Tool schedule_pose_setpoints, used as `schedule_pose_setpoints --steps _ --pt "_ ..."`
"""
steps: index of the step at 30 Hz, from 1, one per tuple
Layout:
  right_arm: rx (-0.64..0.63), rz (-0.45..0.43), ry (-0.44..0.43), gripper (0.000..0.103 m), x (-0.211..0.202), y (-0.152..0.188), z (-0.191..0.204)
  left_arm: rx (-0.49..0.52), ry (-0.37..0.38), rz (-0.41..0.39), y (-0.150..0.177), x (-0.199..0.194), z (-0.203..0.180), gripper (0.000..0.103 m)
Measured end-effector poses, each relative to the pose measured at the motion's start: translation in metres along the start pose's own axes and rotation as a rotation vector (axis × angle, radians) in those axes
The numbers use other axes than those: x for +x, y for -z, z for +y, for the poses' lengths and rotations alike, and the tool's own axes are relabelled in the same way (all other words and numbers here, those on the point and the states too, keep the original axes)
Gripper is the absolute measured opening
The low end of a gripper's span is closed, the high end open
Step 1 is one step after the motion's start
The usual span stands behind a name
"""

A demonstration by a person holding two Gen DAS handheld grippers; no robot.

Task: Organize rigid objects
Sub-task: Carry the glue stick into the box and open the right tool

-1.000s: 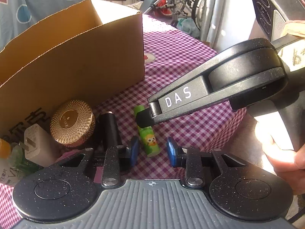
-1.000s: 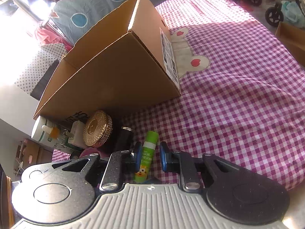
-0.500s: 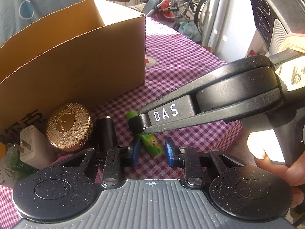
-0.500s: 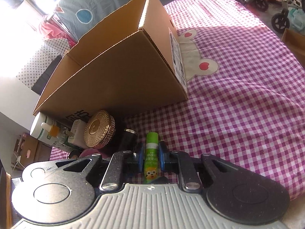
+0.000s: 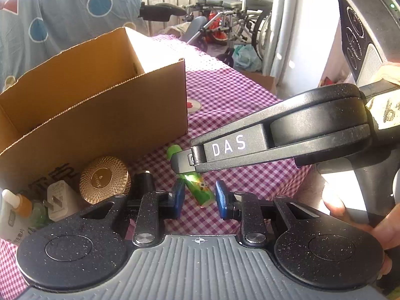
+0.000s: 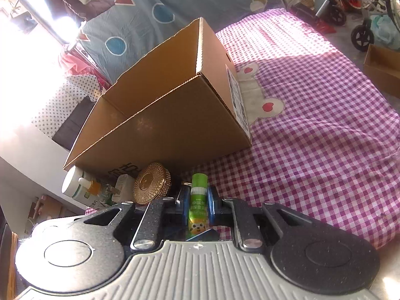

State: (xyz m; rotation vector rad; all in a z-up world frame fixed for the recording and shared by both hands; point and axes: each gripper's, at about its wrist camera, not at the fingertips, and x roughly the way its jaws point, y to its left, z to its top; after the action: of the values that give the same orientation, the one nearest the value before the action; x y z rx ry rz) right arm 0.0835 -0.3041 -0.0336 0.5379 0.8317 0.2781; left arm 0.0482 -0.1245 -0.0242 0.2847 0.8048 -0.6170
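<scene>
Right hand-held gripper [image 6: 197,206] clamped on green glue stick [image 6: 198,210], just above gingham surface [image 6: 312,150]; left hand-held gripper [image 5: 200,197] closed to its narrowest, empty; cardboard box [image 6: 175,125] looks empty (floor partly hidden); gold-lidded jar [image 6: 151,183], charger plug [image 6: 122,185], bottles unsorted.

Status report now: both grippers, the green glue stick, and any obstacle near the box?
Right gripper shut on green glue stick. Left gripper shut at its narrowest, holding nothing. Cardboard box open, ahead; path looks free.
</scene>
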Motion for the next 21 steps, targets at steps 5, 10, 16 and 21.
schedule_pose_setpoints --steps 5,10,16,21 --pt "-0.047 -0.079 -0.022 0.016 -0.03 -0.005 0.025 0.001 -0.016 -0.091 -0.004 -0.035 0.001 0.026" --pt "-0.113 -0.149 -0.068 0.016 -0.049 -0.018 0.059 -0.007 -0.06 -0.182 -0.01 -0.073 0.011 0.026" --pt "-0.213 -0.166 -0.151 0.016 -0.039 -0.05 0.104 -0.027 -0.151 -0.23 -0.032 -0.099 0.038 0.026" --pt "-0.248 -0.075 -0.237 0.017 0.004 -0.091 0.131 -0.1 -0.203 -0.197 -0.056 -0.095 0.082 0.026"
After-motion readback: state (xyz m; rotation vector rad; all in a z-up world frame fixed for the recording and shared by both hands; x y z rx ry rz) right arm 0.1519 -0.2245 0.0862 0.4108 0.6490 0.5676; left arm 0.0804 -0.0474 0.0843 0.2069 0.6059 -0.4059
